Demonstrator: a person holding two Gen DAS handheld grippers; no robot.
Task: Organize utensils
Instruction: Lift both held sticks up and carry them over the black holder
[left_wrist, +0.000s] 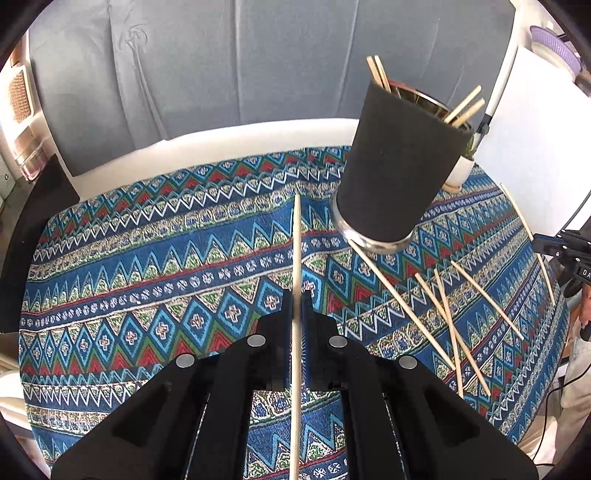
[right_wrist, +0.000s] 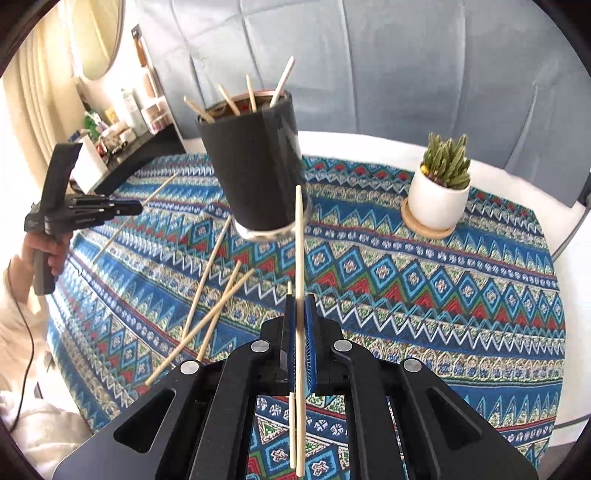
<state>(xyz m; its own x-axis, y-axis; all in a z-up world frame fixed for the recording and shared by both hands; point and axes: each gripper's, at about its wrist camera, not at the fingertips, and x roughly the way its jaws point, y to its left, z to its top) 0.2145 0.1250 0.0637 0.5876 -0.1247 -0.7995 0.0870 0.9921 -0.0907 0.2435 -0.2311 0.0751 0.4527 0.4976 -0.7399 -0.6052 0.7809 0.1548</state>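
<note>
Left gripper (left_wrist: 295, 299): jaws clamped on one chopstick (left_wrist: 296, 240). Right gripper (right_wrist: 300, 306): jaws clamped on another chopstick (right_wrist: 300, 240). Step: carrying both to the black cup (right_wrist: 255, 166). Next: tip them in upright. Loose chopsticks (right_wrist: 210, 306) remain on the counter (right_wrist: 443, 295).

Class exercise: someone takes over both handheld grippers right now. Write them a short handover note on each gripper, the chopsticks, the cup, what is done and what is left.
Left gripper: shut on one chopstick.
Right gripper: shut on a chopstick; a second thin stick lies alongside, grip unclear.
Black cup stands upright on the patterned tablecloth.
Done: several chopsticks already stand in the cup.
Left: drop the held ones in, then collect the loose chopsticks lying by the cup.
</note>
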